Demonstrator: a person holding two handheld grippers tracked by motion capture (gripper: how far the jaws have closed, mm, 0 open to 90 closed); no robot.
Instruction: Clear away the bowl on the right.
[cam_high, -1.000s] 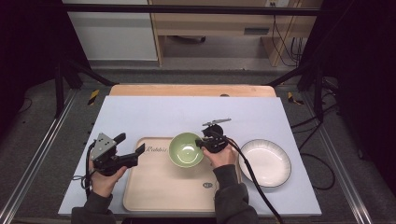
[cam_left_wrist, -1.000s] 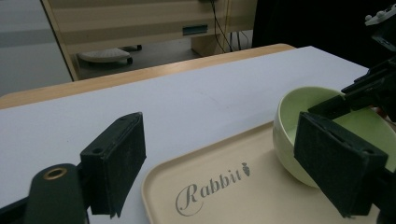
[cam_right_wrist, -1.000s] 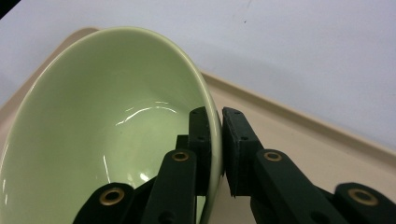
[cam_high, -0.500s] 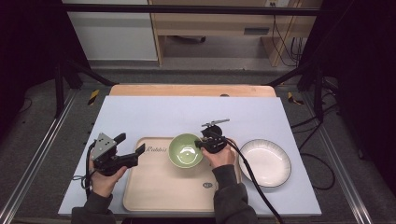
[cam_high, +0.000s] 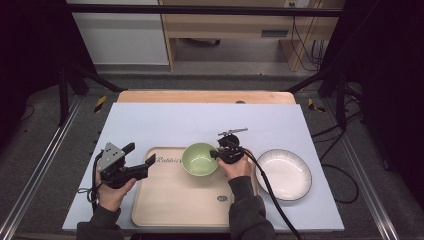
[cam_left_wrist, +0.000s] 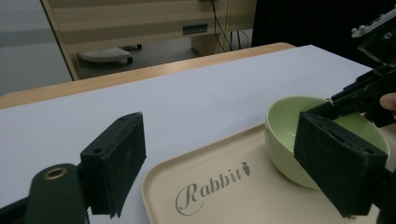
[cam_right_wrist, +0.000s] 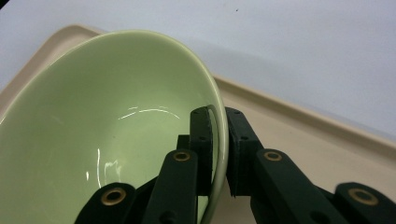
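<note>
A pale green bowl (cam_high: 199, 159) sits over the far part of a beige tray (cam_high: 175, 200) printed "Rabbit". My right gripper (cam_high: 216, 153) is shut on the bowl's right rim, one jaw inside and one outside; in the right gripper view the rim (cam_right_wrist: 219, 130) runs between the two black jaws. The bowl (cam_left_wrist: 299, 126) also appears at the right of the left gripper view, with the right gripper (cam_left_wrist: 336, 105) on its far rim. My left gripper (cam_high: 145, 165) is open at the tray's left edge, holding nothing, its jaws wide apart.
A white plate (cam_high: 283, 174) with a dark rim lies on the light table cover (cam_high: 200, 125) right of the tray. A wooden table edge (cam_high: 205, 96) runs along the back. The right gripper's cable (cam_high: 270, 190) trails toward the front.
The bowl and my right gripper have shifted slightly left over the tray. My left gripper has barely moved.
</note>
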